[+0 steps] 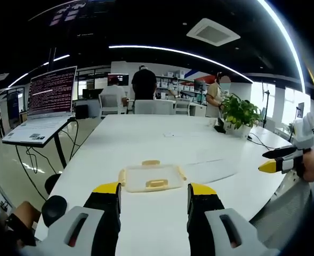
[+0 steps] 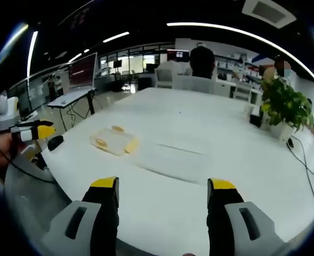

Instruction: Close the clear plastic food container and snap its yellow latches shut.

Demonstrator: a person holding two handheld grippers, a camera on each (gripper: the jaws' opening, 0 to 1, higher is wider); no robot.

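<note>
While container (image 1: 151, 177) lies alone, potted plant (image 1: 239, 113) stands well apart.

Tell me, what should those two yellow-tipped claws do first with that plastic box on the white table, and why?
Probably bring both grippers down toward the clear container. The left gripper and right gripper both hover open, touching nothing, and the container with its yellow latches sits untouched on the white table. What looks like its clear lid lies beside it, so nearing comes first.

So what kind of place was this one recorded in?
Most likely an open-plan office or lab. A long white table carries the clear container and a potted plant, a laptop sits on a stand beside it, and people work at desks behind.
</note>
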